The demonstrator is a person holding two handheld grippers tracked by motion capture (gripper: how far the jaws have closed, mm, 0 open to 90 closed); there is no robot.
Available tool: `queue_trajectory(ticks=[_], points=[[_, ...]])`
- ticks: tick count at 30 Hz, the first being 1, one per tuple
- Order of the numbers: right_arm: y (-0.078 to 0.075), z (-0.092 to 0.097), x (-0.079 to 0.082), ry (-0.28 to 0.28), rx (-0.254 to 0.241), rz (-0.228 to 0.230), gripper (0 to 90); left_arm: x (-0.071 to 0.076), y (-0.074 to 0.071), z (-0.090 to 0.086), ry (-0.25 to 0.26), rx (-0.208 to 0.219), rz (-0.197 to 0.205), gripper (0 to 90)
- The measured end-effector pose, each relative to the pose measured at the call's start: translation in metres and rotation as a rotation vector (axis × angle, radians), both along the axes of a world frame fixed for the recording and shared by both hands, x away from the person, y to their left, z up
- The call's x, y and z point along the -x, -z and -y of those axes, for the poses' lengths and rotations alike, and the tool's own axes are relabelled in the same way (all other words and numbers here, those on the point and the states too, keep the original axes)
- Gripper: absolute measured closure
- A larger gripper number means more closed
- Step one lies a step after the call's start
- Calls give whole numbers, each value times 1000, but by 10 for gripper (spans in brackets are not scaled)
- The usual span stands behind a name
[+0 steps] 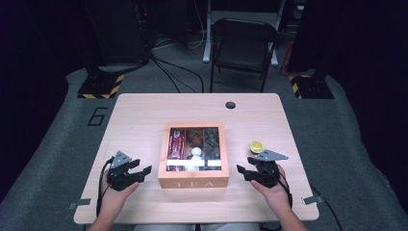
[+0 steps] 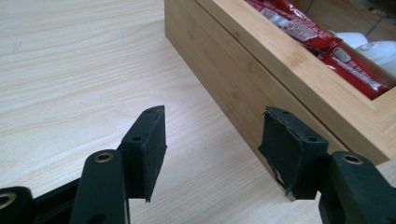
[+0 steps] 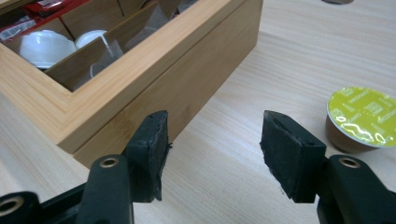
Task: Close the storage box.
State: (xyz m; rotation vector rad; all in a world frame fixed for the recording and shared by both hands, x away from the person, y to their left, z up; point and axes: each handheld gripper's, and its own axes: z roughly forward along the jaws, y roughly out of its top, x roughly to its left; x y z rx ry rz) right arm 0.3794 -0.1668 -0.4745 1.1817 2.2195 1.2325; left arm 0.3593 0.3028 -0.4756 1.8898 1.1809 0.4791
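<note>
tea box (image 1: 193, 182): on table (image 1: 139, 115), holds red packets (image 1: 176, 143), white capsules (image 1: 196, 153) | yellow-lidded capsule (image 1: 256, 147): outside, right | left gripper (image 1: 140, 172): jaws apart, empty | right gripper (image 1: 244, 171): jaws apart, empty

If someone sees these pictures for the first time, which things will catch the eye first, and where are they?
First the wooden tea box at the table's middle, with a window lid showing red packets and white capsules inside. Then the yellow-lidded capsule alone to the right of the box. The left gripper and right gripper flank the box, both open.
</note>
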Motion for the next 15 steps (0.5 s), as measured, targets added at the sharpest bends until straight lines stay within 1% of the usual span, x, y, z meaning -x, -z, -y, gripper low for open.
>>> queue_trajectory(ticks=[4, 5, 6, 7, 8, 10, 12, 13, 15], points=[[5, 5, -5, 23, 4, -19, 415, -2, 3, -2, -4, 0, -12, 401], [6, 7, -6, 29, 8, -20, 416, -3, 4, -2, -12, 6, -7, 401], [7, 8, -7, 35, 18, -21, 416, -3, 5, -2, -8, 7, -16, 401], [8, 8, -7, 38, 16, -27, 416, -4, 6, -3, -10, 11, -20, 401], [8, 9, -8, 40, 20, -31, 416, -4, 6, -3, -11, 11, -23, 401], [9, 8, -8, 44, 13, -38, 416, -5, 8, -3, -14, 14, -32, 401], [10, 8, -8, 38, 7, -42, 418, -6, 10, -3, -16, 21, -32, 402], [11, 8, -8, 35, 4, -46, 421, -6, 9, -3, -9, 19, -39, 401], [13, 9, -9, 30, 9, -51, 423, -7, 10, -3, -8, 14, -38, 401]])
